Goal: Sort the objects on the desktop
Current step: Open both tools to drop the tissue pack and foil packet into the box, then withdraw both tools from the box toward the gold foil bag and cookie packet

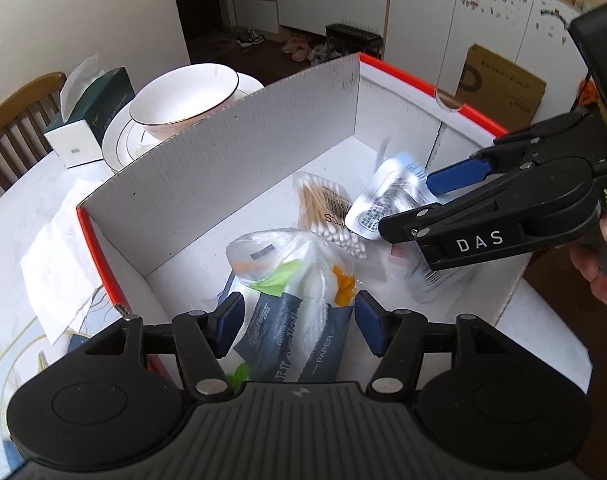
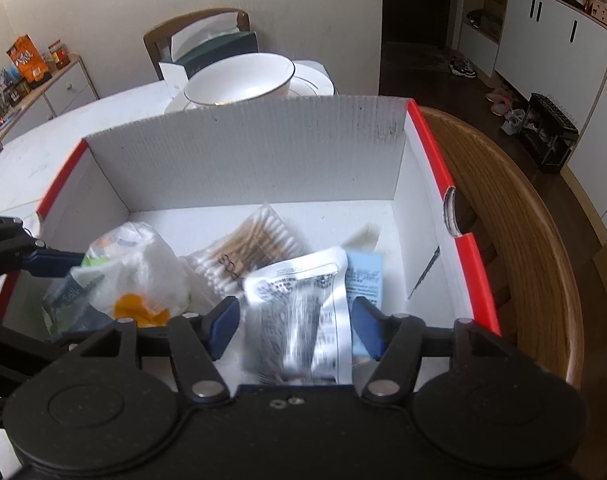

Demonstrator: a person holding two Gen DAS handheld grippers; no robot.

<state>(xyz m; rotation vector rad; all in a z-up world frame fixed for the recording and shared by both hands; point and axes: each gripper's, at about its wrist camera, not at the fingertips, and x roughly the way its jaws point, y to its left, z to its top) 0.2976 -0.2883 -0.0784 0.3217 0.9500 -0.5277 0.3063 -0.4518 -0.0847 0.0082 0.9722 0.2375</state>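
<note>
Release over box (image 1: pixel 231 152): both hand-held grippers, left (image 1: pixel 295 326) and right (image 2: pixel 295 326), parted around tissue pack (image 1: pixel 303 336) and foil sachet (image 2: pixel 299 320), best lifted straight toward twelve o'clock.

We see our left gripper (image 1: pixel 295 322) angled steeply downward, its two blue-padded fingers (image 1: pixel 228 322) standing apart, the pads not pressing on anything, though a packet lies in the gap between them. Our right gripper (image 2: pixel 295 326) tilts down at much the same angle, its blue pads (image 2: pixel 366 326) likewise spread with a gap on either side. In the left wrist view the right gripper (image 1: pixel 407 204) reaches in from the right edge, black arms marked DAS, one blue pad showing at its tip. The person's bare fingers (image 1: pixel 601 276) curl round its handle at the far right. From the right wrist view, the left gripper's blue tip (image 2: pixel 53 261) enters from the left edge
</note>
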